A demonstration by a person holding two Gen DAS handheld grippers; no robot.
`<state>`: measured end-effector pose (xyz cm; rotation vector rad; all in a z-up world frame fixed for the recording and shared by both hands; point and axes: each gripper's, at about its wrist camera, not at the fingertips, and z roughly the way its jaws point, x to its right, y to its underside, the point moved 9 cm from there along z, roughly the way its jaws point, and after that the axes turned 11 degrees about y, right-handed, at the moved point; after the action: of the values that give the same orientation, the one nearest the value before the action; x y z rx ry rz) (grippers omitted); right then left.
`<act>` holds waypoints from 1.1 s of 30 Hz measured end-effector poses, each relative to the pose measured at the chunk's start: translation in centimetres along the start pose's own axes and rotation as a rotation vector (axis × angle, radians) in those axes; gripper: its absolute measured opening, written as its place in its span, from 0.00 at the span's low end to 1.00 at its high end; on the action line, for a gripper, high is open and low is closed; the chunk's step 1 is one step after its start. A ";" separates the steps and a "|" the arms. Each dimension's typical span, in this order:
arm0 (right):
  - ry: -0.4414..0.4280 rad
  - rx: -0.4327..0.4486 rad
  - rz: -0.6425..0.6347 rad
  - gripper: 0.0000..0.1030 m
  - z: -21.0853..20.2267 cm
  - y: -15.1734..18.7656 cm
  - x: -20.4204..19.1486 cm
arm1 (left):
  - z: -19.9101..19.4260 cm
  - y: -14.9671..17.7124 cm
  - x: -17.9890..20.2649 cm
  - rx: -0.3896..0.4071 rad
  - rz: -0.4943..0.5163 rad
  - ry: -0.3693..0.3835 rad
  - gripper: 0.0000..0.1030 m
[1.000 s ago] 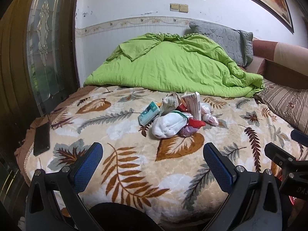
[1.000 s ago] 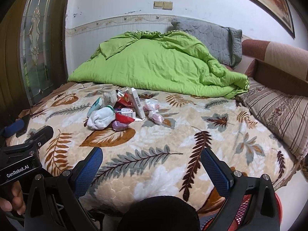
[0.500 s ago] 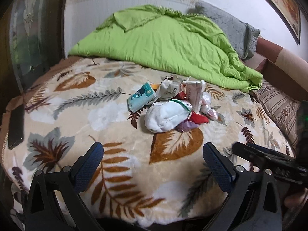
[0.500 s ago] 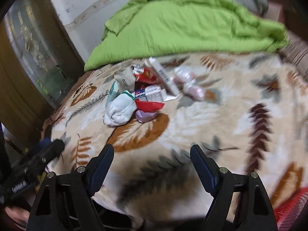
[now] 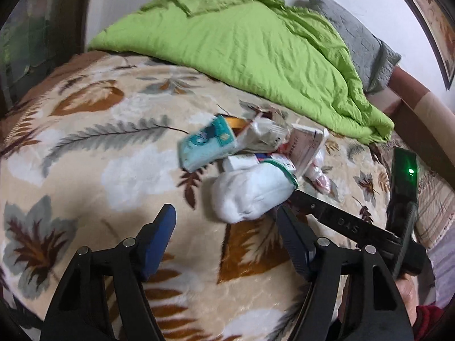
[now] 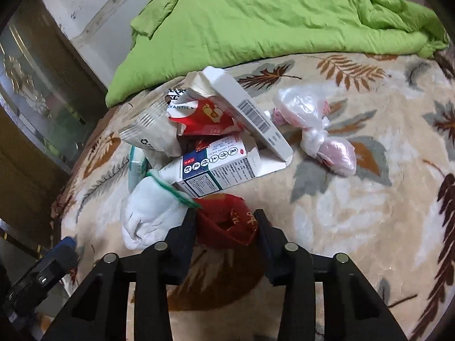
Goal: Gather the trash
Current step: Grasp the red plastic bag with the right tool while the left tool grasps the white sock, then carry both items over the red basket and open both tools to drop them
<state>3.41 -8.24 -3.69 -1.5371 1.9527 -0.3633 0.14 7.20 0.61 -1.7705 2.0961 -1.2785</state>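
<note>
The right gripper is closing around the red wrapper at lower centre; the neighbouring white sock should be kept clear, while the left gripper, closing, holds nothing.

Soft even indoor light, faint shadows, motion blur in left view, fisheye bending, dark vignetted corners

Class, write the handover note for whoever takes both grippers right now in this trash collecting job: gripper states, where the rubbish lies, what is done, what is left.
Right gripper: jaws closing around the red wrapper at the near edge of the pile; whether the pads press yet is unclear.
Left gripper: closing too, empty, just short of the white bundle.
Rubbish, all on the leaf blanket: teal tissue pack, printed carton, flat white box, pink bag.
Done: nothing collected.
Left: lift the wrapper, then clear the rest.
</note>
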 end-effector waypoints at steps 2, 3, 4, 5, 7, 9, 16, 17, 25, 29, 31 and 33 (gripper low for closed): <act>0.018 0.036 -0.014 0.30 -0.9 -0.2 0.5 | 1.1 -0.2 0.0 -0.011 -0.004 0.003 0.70; 0.026 0.061 -0.013 0.30 -1.7 -0.3 0.9 | 1.9 -0.3 0.0 -0.021 -0.003 0.008 0.70; 0.032 0.082 -0.007 0.30 -2.4 -0.3 1.4 | 2.5 -0.3 0.1 -0.029 -0.003 0.008 0.70; 0.040 0.099 -0.005 0.29 -3.0 -0.3 1.9 | 3.2 -0.4 0.1 -0.030 -0.003 0.002 0.70; 0.045 0.124 0.003 0.29 -4.0 -0.2 2.5 | 4.5 -0.5 0.0 -0.042 -0.004 -0.001 0.70; 0.045 0.143 0.013 0.29 -4.9 0.0 3.0 | 5.7 -0.7 -0.2 -0.050 -0.017 -0.012 0.70; 0.059 0.212 -0.001 0.29 -6.8 0.1 2.7 | 9.0 -0.3 -0.4 -0.120 -0.016 0.004 0.49; 0.062 0.218 -0.001 0.29 -6.9 0.1 2.7 | 9.3 -0.1 -0.2 -0.131 -0.006 0.005 0.39; 0.076 0.248 0.021 0.29 -8.0 0.5 3.4 | 7.2 0.9 2.1 -0.078 0.060 0.047 0.27; 0.068 0.267 0.038 0.29 -9.6 1.0 3.9 | 5.1 0.9 4.0 -0.006 0.128 0.061 0.27; 0.052 0.270 0.057 0.29 -10.6 1.3 4.5 | 4.1 1.1 5.2 0.019 0.168 0.082 0.27; 0.039 0.266 0.073 0.29 -11.8 1.7 5.1 | 3.6 1.6 6.6 0.018 0.197 0.111 0.27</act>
<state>-5.87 -14.47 2.91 -1.2939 1.8971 -0.5991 -1.06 -0.36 -0.05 -1.4736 2.2436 -1.3641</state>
